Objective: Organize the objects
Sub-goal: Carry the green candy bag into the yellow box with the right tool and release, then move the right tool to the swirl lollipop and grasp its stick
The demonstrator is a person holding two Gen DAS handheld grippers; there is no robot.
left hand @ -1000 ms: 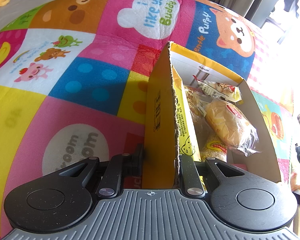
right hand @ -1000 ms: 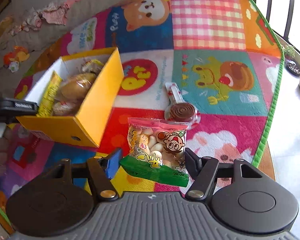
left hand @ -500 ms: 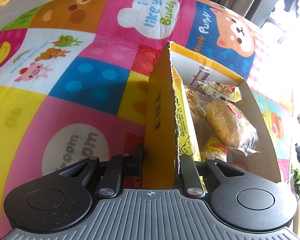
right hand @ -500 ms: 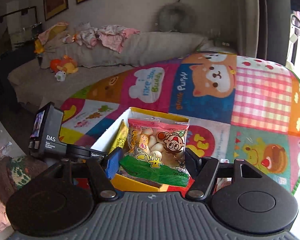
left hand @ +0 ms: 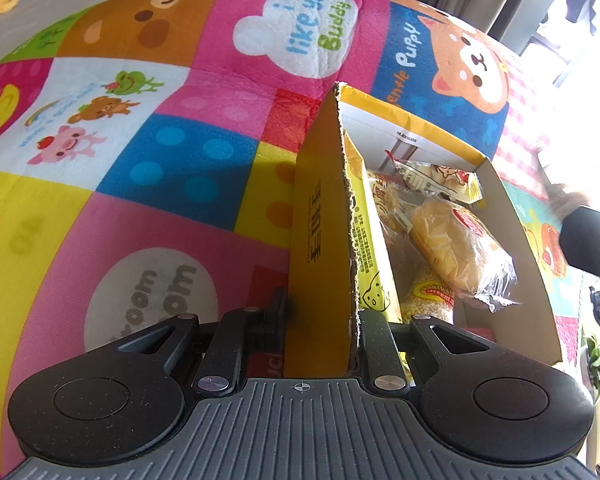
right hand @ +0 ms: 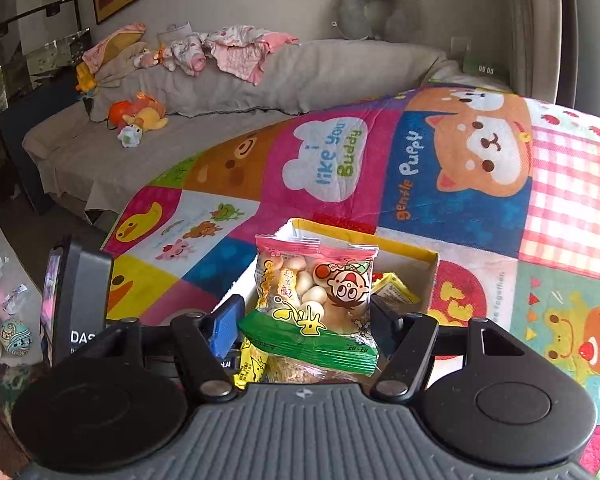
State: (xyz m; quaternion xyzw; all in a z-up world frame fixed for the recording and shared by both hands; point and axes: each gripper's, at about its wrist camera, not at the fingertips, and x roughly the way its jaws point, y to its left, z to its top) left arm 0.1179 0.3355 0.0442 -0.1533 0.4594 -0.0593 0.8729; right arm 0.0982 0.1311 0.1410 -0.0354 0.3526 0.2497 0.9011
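An open yellow cardboard box (left hand: 320,220) sits on the colourful play mat. My left gripper (left hand: 320,304) is shut on its near side wall, one finger outside and one inside. Inside lie a wrapped bun (left hand: 456,244), a yellow packet (left hand: 370,240) and other snack packs. In the right wrist view my right gripper (right hand: 304,320) holds a pink-and-green snack bag (right hand: 316,300) of biscuits just above the box (right hand: 404,250). Its jaws are opening, with the bag still between the pads. The left gripper's body (right hand: 76,300) shows at the left.
The play mat (right hand: 480,200) covers the floor around the box. A grey sofa (right hand: 220,92) with soft toys and clothes stands behind it. Small items lie on the floor at the far left (right hand: 12,320). A dark blurred shape (left hand: 592,240) shows at the right edge of the left wrist view.
My right gripper has carried the snack bag from over the mat up to above the box. A dark shape has entered the left wrist view at the right. The left gripper has not moved.
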